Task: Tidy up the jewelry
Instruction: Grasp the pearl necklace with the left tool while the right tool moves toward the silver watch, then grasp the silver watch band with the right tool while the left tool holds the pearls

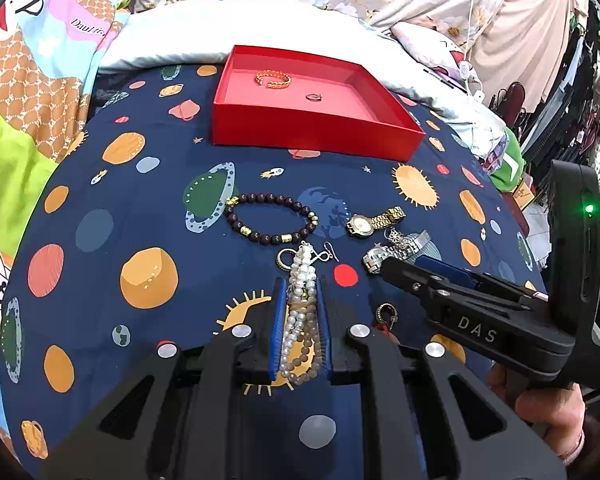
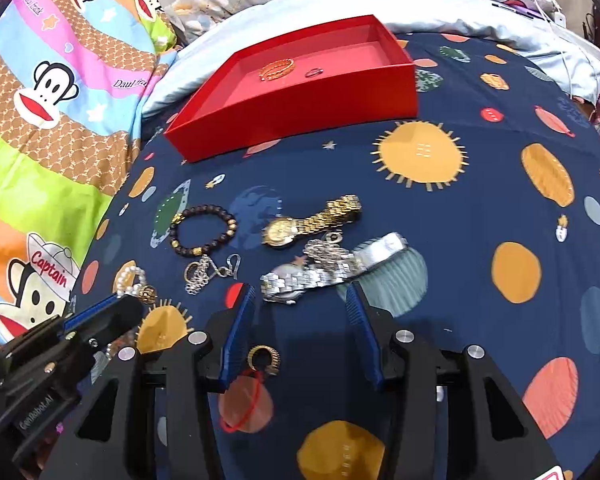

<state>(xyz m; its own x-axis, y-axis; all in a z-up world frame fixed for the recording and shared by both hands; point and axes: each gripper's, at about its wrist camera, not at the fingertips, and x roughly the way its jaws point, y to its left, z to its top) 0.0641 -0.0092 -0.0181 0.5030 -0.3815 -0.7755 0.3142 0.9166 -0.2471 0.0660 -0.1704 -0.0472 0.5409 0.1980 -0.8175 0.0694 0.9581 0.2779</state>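
My left gripper (image 1: pixel 301 284) is shut on a white pearl bracelet (image 1: pixel 300 312), also seen in the right wrist view (image 2: pixel 130 280). My right gripper (image 2: pixel 302 292) is open, just short of a silver watch (image 2: pixel 300 280). A red box (image 1: pixel 300 120) at the back holds a gold bangle (image 1: pixel 272 79) and a small ring (image 1: pixel 313 97). On the bed lie a dark bead bracelet (image 1: pixel 270 218), a gold watch (image 1: pixel 370 222), a silver chain (image 2: pixel 204 272), and a gold ring on red string (image 2: pixel 264 358) between my right fingers.
The jewelry lies on a navy planet-print sheet (image 2: pixel 480 208). A colourful monkey-print blanket (image 2: pixel 60 100) lies to the left, white bedding (image 1: pixel 172 36) behind the box. Clothes and clutter (image 1: pixel 580 100) stand past the bed's right edge.
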